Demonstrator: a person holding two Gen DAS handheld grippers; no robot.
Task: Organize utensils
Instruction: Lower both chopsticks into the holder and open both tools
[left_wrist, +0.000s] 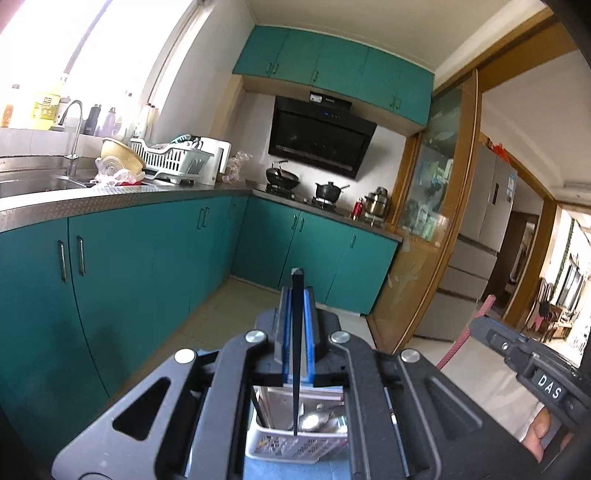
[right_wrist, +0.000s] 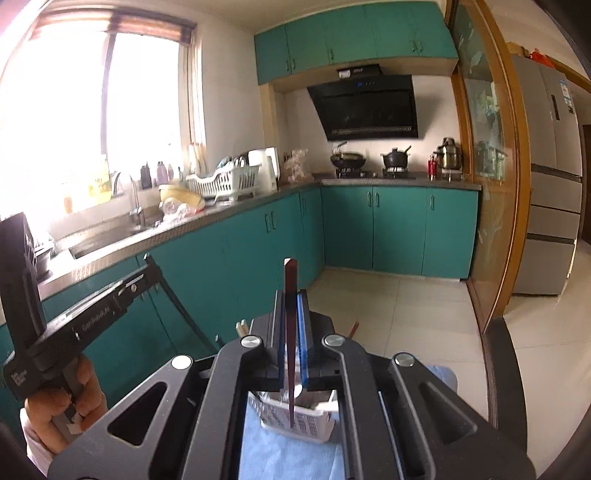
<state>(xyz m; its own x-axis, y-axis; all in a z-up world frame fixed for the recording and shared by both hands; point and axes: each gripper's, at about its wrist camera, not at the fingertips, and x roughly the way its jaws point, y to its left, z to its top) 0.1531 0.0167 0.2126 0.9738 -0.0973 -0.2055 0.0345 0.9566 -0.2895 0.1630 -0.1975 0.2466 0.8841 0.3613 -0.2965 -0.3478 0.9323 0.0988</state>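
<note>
Left gripper pinches a dark chopstick; right gripper pinches a reddish-brown chopstick. Beneath both sits a white perforated utensil basket on blue cloth. Beyond: teal cabinets, dish rack, stove pots.

Two grippers, each holding one chopstick; one white basket, perhaps two spoons.

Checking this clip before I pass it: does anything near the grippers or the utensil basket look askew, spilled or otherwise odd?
Nothing looks spilled or damaged. The left gripper is shut on a dark chopstick and the right gripper on a reddish-brown chopstick, each standing over the white basket on the blue cloth. The mismatch in colour is the only oddity.
</note>
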